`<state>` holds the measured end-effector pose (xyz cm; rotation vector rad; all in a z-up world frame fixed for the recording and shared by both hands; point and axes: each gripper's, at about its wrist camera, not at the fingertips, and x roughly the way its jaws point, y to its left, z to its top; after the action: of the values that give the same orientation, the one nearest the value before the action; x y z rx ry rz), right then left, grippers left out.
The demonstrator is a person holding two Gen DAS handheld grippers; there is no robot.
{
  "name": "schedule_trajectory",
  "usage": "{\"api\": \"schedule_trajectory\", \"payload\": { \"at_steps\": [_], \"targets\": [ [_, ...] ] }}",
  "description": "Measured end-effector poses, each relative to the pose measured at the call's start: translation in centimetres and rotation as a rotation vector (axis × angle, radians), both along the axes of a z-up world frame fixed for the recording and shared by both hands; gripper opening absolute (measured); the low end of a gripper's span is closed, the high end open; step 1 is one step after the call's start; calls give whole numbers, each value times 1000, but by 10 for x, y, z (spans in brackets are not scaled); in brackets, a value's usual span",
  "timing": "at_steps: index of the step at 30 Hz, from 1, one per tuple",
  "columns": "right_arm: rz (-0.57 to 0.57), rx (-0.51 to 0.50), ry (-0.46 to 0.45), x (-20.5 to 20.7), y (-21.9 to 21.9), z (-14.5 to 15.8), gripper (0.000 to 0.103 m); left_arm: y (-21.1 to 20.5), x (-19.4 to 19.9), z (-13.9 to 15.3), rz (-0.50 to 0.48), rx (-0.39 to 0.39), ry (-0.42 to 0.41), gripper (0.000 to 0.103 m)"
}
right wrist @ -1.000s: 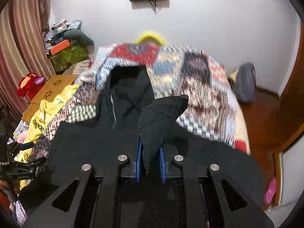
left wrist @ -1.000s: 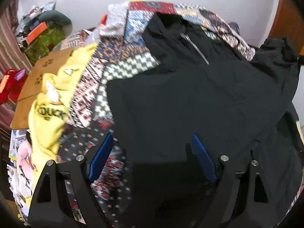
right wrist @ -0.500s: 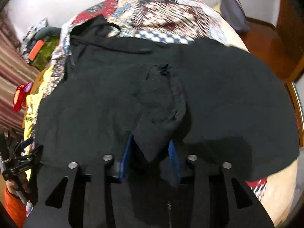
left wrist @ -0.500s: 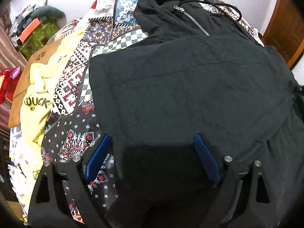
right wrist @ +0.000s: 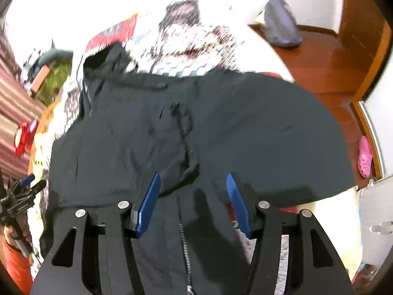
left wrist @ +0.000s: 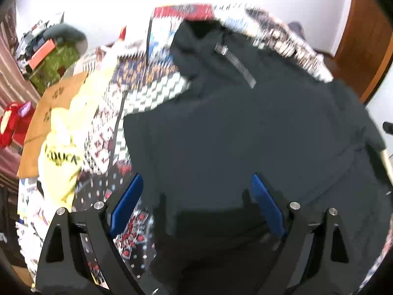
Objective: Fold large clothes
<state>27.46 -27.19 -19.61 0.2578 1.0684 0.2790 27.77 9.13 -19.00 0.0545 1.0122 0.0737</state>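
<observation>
Patchwork bedding (left wrist: 137,91) covers a bed that fills both views, with a white wall behind it at the top of each frame and wooden floor at the upper right. A large black zip-up hoodie (left wrist: 233,127) lies spread across the bed, its hood toward the top centre and its zipper (left wrist: 235,61) showing near the collar. In the right wrist view a sleeve (right wrist: 181,147) lies folded over the body, its cuff near the centre of the frame. A yellow garment (left wrist: 61,152) sits at the left edge. The left gripper (left wrist: 196,199) hovers over the hem, jaws spread wide and holding nothing. The right gripper (right wrist: 192,196) is likewise parted and empty, just below the sleeve. Judging from this, the next fold should start with flattening the sleeve, then pinching the hem at two matching points.
</observation>
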Motion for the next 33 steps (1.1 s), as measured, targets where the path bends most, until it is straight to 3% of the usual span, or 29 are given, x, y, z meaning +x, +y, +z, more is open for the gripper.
{"api": "schedule_trajectory", "payload": {
  "at_steps": [6, 10, 22, 27, 33],
  "targets": [
    [-147, 27, -66, -5, -50, 14, 62, -29, 16, 41, -57, -43, -105, 90],
    [-239, 19, -29, -4, -81, -1, 62, -50, 27, 49, -95, -57, -137, 90],
    [-476, 216, 227, 5, -150, -98, 62, -84, 53, -4, -134, -110, -26, 90],
    [-533, 250, 208, 17, -155, -103, 67, -76, 56, -15, -101, -126, 0, 90],
    [-574, 120, 141, 35, -149, -102, 64, -64, 54, -20, -61, -150, 8, 90]
  ]
}}
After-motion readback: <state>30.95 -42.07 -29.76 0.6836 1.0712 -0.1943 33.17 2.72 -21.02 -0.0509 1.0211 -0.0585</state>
